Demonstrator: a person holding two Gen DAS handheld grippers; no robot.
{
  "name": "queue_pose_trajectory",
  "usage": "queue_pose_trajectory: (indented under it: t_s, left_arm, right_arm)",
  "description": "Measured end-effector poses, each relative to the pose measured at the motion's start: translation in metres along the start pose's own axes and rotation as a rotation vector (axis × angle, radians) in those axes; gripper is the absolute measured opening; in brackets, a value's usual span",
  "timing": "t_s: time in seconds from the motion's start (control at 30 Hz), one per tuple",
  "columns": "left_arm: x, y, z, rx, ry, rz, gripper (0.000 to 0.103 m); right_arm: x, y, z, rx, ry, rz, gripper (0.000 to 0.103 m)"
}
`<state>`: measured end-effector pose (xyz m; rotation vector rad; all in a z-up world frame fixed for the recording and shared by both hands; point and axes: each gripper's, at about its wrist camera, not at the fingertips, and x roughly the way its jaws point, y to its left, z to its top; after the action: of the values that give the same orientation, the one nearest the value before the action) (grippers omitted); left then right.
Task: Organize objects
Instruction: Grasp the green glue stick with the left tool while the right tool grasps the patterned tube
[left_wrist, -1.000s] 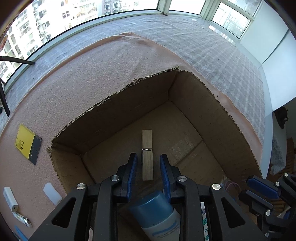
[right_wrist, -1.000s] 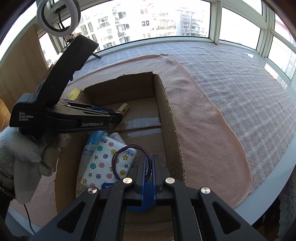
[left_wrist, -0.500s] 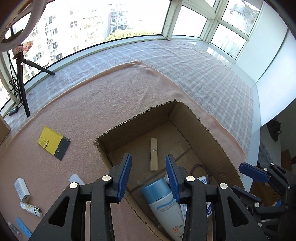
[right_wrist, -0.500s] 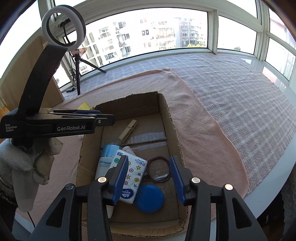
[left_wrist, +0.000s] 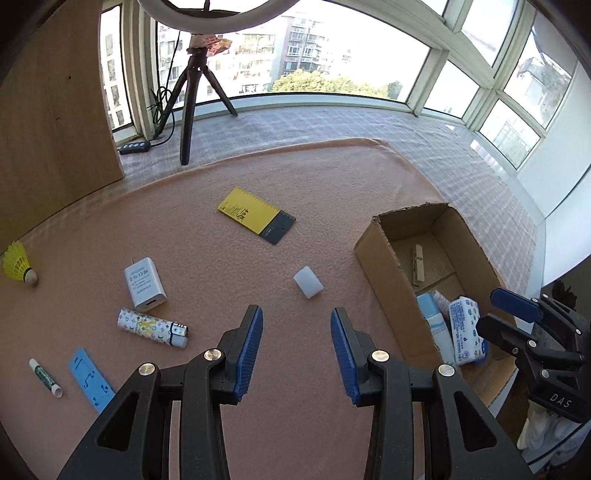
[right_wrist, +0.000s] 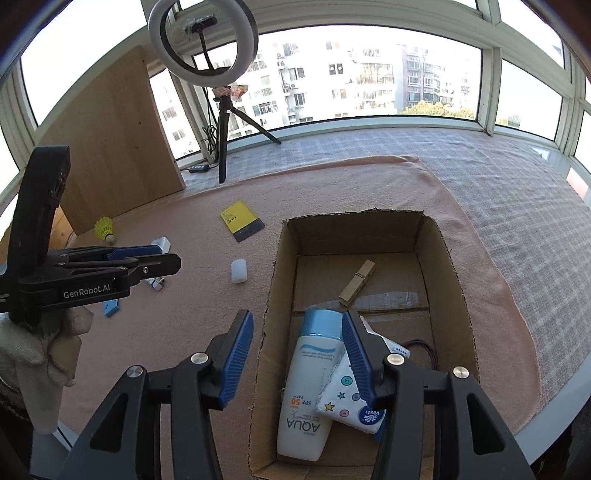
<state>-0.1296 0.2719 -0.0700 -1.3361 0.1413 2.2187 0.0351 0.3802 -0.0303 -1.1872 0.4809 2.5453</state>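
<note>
A cardboard box (right_wrist: 456, 273) (left_wrist: 373, 254) on the pink cloth holds a wooden clothespin (right_wrist: 357, 283), a white sunscreen bottle (right_wrist: 308, 387), a tissue pack (right_wrist: 347, 402) and a dark hair tie (right_wrist: 424, 347). Loose on the cloth lie a small white block (left_wrist: 308, 282), a yellow card (left_wrist: 256, 219), a white charger (left_wrist: 144, 282), a patterned lighter (left_wrist: 152, 327), a blue strip (left_wrist: 90, 379), a small tube (left_wrist: 45, 377) and a yellow shuttlecock (left_wrist: 16, 264). My left gripper (left_wrist: 296, 349) is open and empty above the cloth, near the white block. My right gripper (right_wrist: 297, 356) is open and empty over the box's near left wall.
A ring light on a tripod (right_wrist: 221, 110) and a power strip (left_wrist: 135, 147) stand at the back by the windows. A wooden board (right_wrist: 110, 147) leans at the back left. The table's edge runs close to the right of the box (right_wrist: 554, 391).
Both grippers have pulled up and back from the box, and both opened wider. The left one swung left over the cloth; the hair tie now lies in the box, released by the right one.
</note>
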Motion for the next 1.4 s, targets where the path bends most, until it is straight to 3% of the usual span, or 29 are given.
queue_pose_trajectory:
  t_s: [0.33,0.57,0.83,1.07,1.4]
  left_arm:
    - [-0.041,0.129,-0.052,-0.204,-0.007,0.122,0.041]
    - [-0.058,0.196,-0.08,-0.321,-0.012,0.19,0.041]
    - [-0.063,0.262,-0.103,-0.449,0.005,0.242,0.041]
    - [-0.048,0.301,-0.109,-0.529,0.037,0.245,0.041]
    - [-0.022,0.313,-0.103,-0.54,0.075,0.252,0.041]
  right_arm:
    - [0.034,0.079,0.017,-0.125,0.034,0.118,0.046]
    - [0.066,0.128,0.031,-0.213,0.084,0.2,0.046]
    - [0.118,0.173,0.045,-0.308,0.193,0.234,0.046]
    - [0.157,0.199,0.049,-0.377,0.263,0.24,0.046]
    - [0.198,0.226,0.05,-0.422,0.319,0.225,0.046]
